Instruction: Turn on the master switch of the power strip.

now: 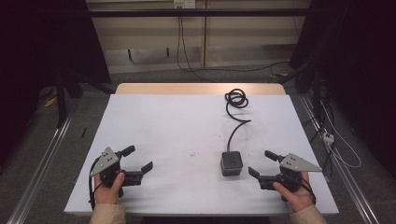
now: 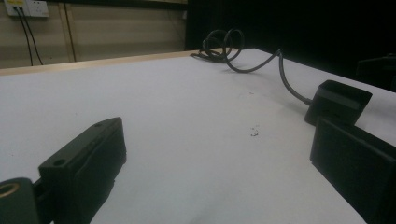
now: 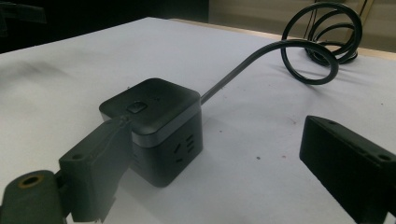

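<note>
One socket cube (image 3: pixel 154 126), cord (image 3: pixel 299 51) end cut off

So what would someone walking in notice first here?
Probably the black cube socket near the right of the white table, its cable curling away in loops toward the far edge. Next, the left hand-held gripper and right hand-held gripper, both open, flanking it at the near edge.

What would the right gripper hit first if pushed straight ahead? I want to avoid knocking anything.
Probably the black cube socket: the right gripper points its open jaws leftward at it, with bare white table between. Its coiled cable lies farther back, off that line.
</note>
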Available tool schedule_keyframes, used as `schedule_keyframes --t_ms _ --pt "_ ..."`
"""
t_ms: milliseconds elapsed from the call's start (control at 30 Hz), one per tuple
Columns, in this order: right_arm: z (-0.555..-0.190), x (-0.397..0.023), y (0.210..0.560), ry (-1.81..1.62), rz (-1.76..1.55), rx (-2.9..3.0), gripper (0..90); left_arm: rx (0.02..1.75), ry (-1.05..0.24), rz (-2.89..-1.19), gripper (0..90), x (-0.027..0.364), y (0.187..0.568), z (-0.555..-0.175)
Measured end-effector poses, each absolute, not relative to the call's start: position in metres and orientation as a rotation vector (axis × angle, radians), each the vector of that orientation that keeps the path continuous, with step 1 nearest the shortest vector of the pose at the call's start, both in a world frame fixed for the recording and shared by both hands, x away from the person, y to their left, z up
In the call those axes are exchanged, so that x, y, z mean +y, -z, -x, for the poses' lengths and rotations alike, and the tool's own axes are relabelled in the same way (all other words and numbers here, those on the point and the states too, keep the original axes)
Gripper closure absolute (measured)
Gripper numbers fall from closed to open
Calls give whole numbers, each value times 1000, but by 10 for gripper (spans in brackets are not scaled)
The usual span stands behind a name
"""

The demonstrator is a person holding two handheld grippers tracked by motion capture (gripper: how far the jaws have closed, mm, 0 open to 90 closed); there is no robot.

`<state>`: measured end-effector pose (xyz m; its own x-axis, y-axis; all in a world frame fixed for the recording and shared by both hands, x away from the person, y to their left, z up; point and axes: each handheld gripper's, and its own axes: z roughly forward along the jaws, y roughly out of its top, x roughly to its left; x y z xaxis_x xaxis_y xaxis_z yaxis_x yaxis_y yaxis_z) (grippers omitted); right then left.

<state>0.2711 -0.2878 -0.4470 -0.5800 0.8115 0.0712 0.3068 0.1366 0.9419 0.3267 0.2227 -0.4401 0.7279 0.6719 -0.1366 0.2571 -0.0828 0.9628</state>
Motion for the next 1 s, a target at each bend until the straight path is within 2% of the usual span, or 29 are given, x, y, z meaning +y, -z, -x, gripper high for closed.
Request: schedule_keyframes --t_ms 1000 --pt "-266 -301 450 -1408 -1080 1963 96 758 -403 -1666 32 223 441 -327"
